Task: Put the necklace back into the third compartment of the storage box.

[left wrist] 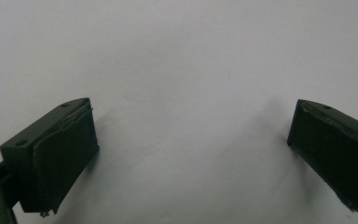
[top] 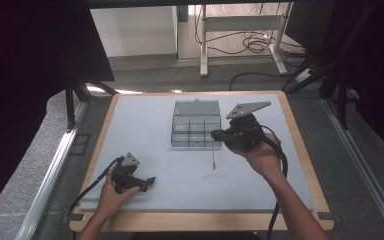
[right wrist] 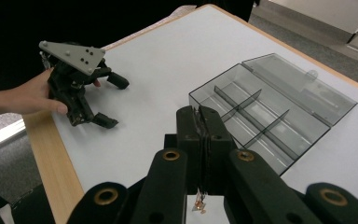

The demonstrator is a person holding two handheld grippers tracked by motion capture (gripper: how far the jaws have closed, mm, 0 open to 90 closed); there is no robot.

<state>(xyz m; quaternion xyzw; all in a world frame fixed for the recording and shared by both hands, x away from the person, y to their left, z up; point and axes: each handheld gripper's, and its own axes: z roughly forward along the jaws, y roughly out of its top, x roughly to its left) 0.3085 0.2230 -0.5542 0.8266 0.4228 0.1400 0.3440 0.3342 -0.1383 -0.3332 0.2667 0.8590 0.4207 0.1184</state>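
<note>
My right gripper [top: 214,134] [right wrist: 200,116] is held above the table just in front of the clear compartment box [top: 196,125] [right wrist: 256,116], with its jaws shut on a thin cord [top: 213,156]. The cord hangs straight down, and its small orange-tipped end [right wrist: 199,205] is near the table surface. The box is transparent, split by dividers, and its lid lies open at the back. My left gripper [top: 149,182] [right wrist: 115,102] rests low on the white table at the near left, open wide with nothing between its jaws [left wrist: 191,154].
The white table top [top: 145,125] has a wooden rim [top: 200,221]. Black stand legs [top: 72,100] rise beside the far left corner. Cables trail from both grippers toward the near edge.
</note>
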